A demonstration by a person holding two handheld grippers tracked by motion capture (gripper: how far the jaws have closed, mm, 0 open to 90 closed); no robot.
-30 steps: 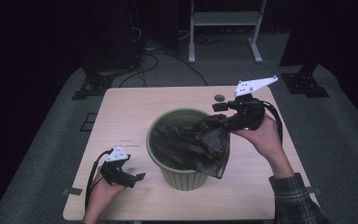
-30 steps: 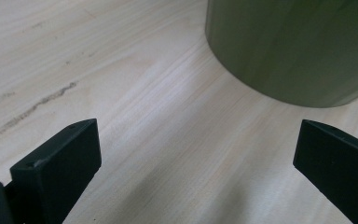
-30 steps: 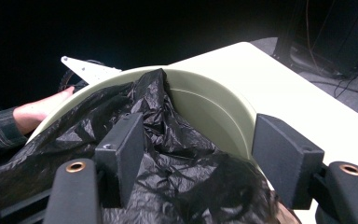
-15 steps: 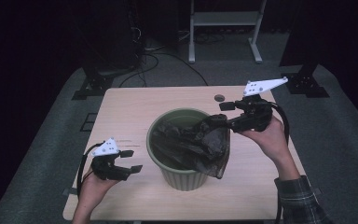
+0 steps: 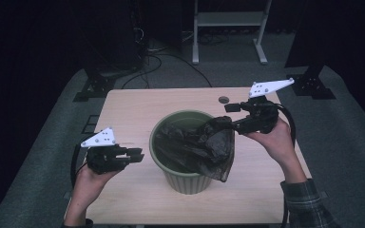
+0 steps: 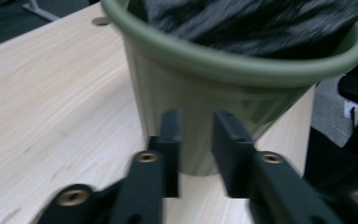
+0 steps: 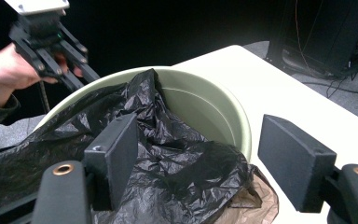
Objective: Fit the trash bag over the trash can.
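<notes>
A green bin (image 5: 164,126) stands mid-table with a crumpled black bag (image 5: 195,147) inside, draped over its right rim. My right gripper (image 5: 224,118) is at that rim, open. In the right gripper view its jaws (image 7: 200,135) stand wide on either side of the bag (image 7: 168,154) without pinching it, having just opened a little over the bin (image 7: 233,112). My left gripper (image 5: 138,154) hovers left of the bin. Its jaws (image 6: 198,116) have just been closing to a narrow gap with nothing between them. They point at the bin's wall (image 6: 205,60).
A round cable hole (image 5: 224,99) sits in the tabletop behind the bin. White stand legs (image 5: 228,28) and floor cables lie beyond the table. Black stand feet (image 5: 95,88) flank its far corners. Bare wood lies left of and in front of the bin.
My left gripper has lifted off the table and its jaws have narrowed. The right gripper stayed at the bin's right rim and its jaws have spread slightly.
</notes>
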